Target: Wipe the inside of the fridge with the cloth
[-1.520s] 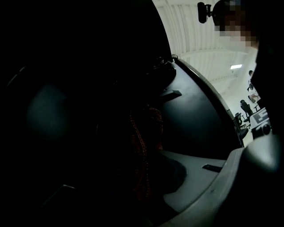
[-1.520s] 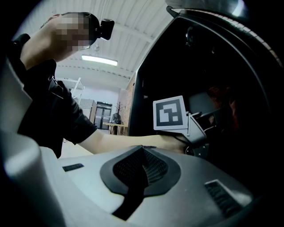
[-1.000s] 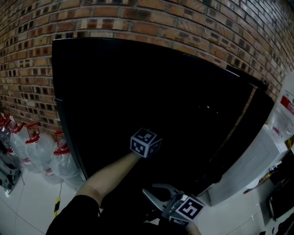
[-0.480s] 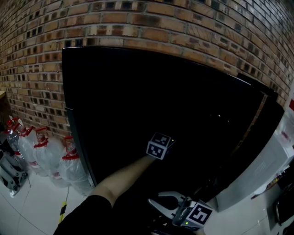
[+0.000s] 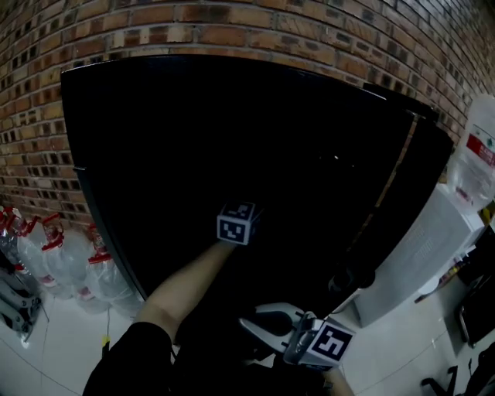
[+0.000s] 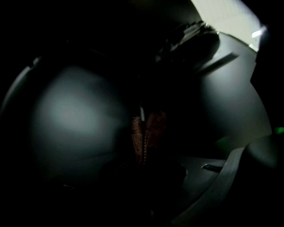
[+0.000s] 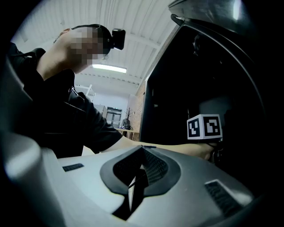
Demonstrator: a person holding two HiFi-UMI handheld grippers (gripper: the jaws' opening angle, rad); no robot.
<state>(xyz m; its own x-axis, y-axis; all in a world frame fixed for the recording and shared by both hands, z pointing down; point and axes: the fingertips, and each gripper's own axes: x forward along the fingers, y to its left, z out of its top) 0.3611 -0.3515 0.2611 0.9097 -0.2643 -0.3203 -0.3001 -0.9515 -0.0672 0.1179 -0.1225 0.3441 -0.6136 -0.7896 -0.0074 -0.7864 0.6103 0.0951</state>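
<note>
One cloth [image 6: 148, 131], reddish-brown with a knobbly weave, was bunched in a fold and pinched between the jaws of the left gripper [image 6: 143, 153]. It sat deep inside the fridge [image 5: 232, 116], near a curved grey inner wall [image 6: 75, 111]. Too dark to tell whether it touched the wall.

Handling, my read:
- soft, light, limp, so it would drape and bunch rather than hold a shape
- not fragile, little weight to carry
- best held as a thick gathered fold, clamped well back in the jaws, with some cloth left proud of the tips to do the wiping
- a thin edge grip would likely pull out once it dragged on the wall

In the head view only the left marker cube [image 5: 236, 223] and the forearm [image 5: 186, 286] showed, reaching into the black opening.

Right gripper [image 7: 134, 179] was low and outside the fridge, jaws pressed together on nothing.

Further out: brick wall [image 5: 155, 23] behind, bagged water bottles [image 5: 69, 255] on the floor at left, and a white unit [image 5: 418, 271] at right.
</note>
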